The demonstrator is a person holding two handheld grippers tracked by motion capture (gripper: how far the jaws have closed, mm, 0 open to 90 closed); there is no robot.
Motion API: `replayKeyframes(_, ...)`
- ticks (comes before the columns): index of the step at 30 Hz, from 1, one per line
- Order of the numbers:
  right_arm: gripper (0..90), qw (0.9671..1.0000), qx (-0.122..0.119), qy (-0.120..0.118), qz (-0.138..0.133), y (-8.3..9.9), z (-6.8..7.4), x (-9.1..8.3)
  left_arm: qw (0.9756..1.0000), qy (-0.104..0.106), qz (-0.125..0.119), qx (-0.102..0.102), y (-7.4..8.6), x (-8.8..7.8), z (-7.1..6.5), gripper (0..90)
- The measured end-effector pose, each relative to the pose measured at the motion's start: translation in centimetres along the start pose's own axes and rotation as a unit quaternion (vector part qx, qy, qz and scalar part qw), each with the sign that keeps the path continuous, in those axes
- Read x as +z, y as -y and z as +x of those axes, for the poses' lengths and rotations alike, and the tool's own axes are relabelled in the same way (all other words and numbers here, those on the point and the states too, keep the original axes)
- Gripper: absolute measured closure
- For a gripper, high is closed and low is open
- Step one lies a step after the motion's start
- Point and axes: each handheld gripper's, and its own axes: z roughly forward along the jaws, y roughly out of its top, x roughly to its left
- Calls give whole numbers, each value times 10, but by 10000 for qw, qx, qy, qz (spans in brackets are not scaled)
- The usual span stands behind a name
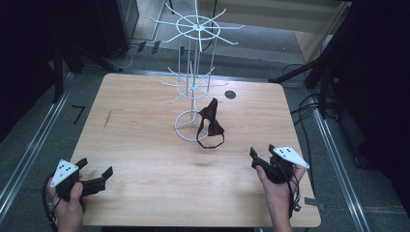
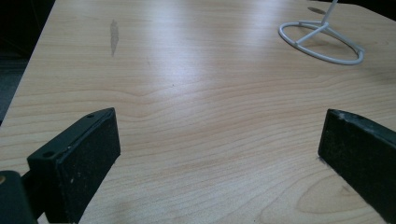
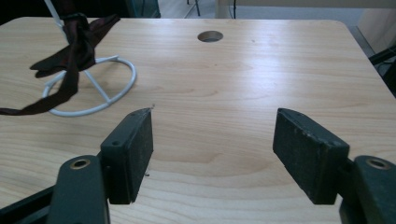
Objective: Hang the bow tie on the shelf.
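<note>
Fingers spread wide on both grippers, nothing between them. Left gripper [image 1: 94,174] sat at the near left edge of the table [image 1: 145,145], held by the left hand [image 1: 70,205], grey plate on top, jaws pointing right and inward. In the left gripper view its pads [image 2: 88,163] were well apart over bare wood. Right gripper [image 1: 261,157] was at the near right, held by the right hand [image 1: 278,186], jaws pointing toward the table's middle. In the right gripper view its pads [image 3: 135,149] stood apart above the wood, empty.

Farther in, near the table's centre, a white wire rack [image 1: 193,87] stood upright on a ring base [image 3: 112,93]. A dark bow tie [image 1: 210,118] hung on the rack's right side, its strap looping down to the table just beside the base. Well apart from both grippers. Behind it, a round hole [image 1: 230,94] in the tabletop near the far edge. Beyond the table: grey floor, cables, dark stands; detail too dim to tell.
</note>
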Motion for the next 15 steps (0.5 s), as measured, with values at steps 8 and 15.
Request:
replayKeyframes(8, 229, 9999, 47, 82, 52, 10, -19, -8, 10000, 0, -1, -1, 0, 0, 0, 0)
replayKeyframes(15, 209, 9997, 106, 159, 120, 19, -32, -14, 10000, -5, -10, -6, 0, 0, 0, 0)
